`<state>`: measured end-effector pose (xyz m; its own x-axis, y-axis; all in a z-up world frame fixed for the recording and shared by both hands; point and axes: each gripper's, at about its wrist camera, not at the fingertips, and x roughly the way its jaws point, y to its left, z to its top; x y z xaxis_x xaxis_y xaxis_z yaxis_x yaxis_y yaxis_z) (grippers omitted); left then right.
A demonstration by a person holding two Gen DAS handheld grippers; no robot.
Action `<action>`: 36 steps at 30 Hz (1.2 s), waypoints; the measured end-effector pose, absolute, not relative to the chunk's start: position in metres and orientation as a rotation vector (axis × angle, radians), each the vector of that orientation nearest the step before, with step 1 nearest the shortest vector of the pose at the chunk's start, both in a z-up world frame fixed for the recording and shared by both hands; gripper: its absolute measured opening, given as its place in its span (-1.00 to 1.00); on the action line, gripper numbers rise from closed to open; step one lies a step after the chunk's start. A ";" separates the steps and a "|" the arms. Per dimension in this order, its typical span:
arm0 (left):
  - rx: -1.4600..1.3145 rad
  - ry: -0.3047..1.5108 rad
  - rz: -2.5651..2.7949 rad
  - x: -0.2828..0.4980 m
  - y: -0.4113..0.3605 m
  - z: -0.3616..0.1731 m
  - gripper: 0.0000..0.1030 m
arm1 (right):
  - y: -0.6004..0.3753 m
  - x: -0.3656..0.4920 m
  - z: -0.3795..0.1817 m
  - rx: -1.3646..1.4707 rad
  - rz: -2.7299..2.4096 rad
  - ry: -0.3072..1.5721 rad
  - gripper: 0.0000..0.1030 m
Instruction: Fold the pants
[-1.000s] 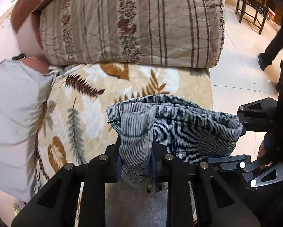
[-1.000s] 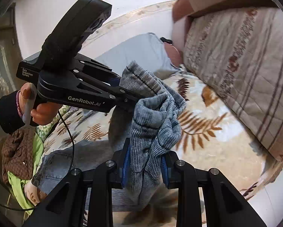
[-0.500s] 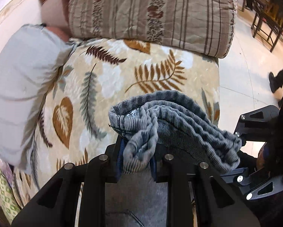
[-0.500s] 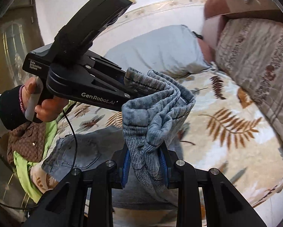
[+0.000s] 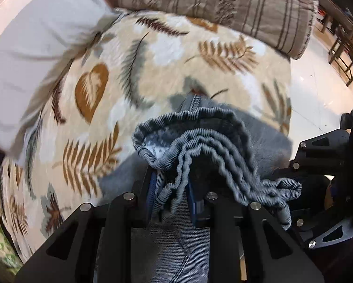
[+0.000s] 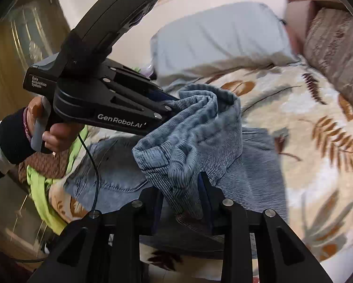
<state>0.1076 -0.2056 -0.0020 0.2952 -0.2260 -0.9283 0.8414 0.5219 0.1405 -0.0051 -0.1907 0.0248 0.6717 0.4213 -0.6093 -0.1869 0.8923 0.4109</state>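
- Pinching a bunched fold of the ribbed grey-blue pants (image 5: 214,136), the left hand-held gripper (image 5: 170,194) has cloth pressed between both pads; left wrist view.
- Pants edge loops up over the gripper and drapes rightward to the right hand-held gripper (image 5: 318,172), whose jaws cannot be read from here.
- Rest of the pants lies below on the leaf-print bedspread (image 5: 153,70); white pillow (image 5: 35,47) at left, striped folded quilt (image 5: 223,2) at top, floor (image 5: 318,89) at right.
- Right wrist view: right hand-held gripper (image 6: 183,205) has the ribbed pants (image 6: 190,141) between its pads, jaws opening, cloth still touching them.
- Left hand-held gripper (image 6: 170,108) enters from the left, held by a hand (image 6: 54,132) in a dark sleeve, tips buried in the same bundle.
- Denim part of the pants spreads flat on the bed beneath; green cloth (image 6: 42,188) at the bed's left edge; pillow (image 6: 219,37) behind.
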 end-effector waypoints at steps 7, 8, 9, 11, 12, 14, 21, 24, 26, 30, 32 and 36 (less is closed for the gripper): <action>0.662 1.098 -0.722 0.113 -0.167 -0.029 -0.56 | -0.158 0.011 0.003 0.315 0.417 0.868 -0.37; 0.650 1.115 -0.714 0.113 -0.163 -0.034 -0.56 | -0.156 0.014 -0.002 0.321 0.422 0.889 -0.36; 0.641 1.137 -0.698 0.114 -0.158 -0.040 -0.56 | -0.154 0.017 -0.008 0.332 0.428 0.910 -0.34; 0.635 1.163 -0.664 0.113 -0.150 -0.050 -0.56 | -0.152 0.022 -0.017 0.358 0.441 0.949 -0.27; 0.632 1.177 -0.646 0.112 -0.145 -0.055 -0.56 | -0.153 0.023 -0.021 0.369 0.443 0.964 -0.24; 0.615 1.202 -0.611 0.112 -0.138 -0.061 -0.56 | -0.153 0.026 -0.028 0.385 0.449 0.991 -0.20; 0.358 1.285 -0.509 0.110 -0.099 -0.049 -0.42 | -0.162 0.015 -0.011 0.409 0.457 0.995 0.27; 0.231 1.279 -0.495 0.106 -0.085 -0.031 -0.14 | -0.173 -0.002 0.011 0.430 0.497 0.948 0.35; 0.121 1.277 -0.506 0.105 -0.079 -0.021 0.08 | -0.188 -0.014 0.028 0.435 0.505 0.887 0.39; -0.129 1.300 -0.528 0.118 -0.076 -0.021 0.33 | -0.253 -0.010 0.037 0.564 0.386 0.796 0.64; -0.205 1.341 -0.517 0.128 -0.081 -0.033 0.33 | -0.287 0.003 0.025 0.665 0.316 0.801 0.64; -0.375 1.413 -0.517 0.146 -0.089 -0.053 0.33 | -0.332 0.031 -0.008 0.841 0.255 0.804 0.62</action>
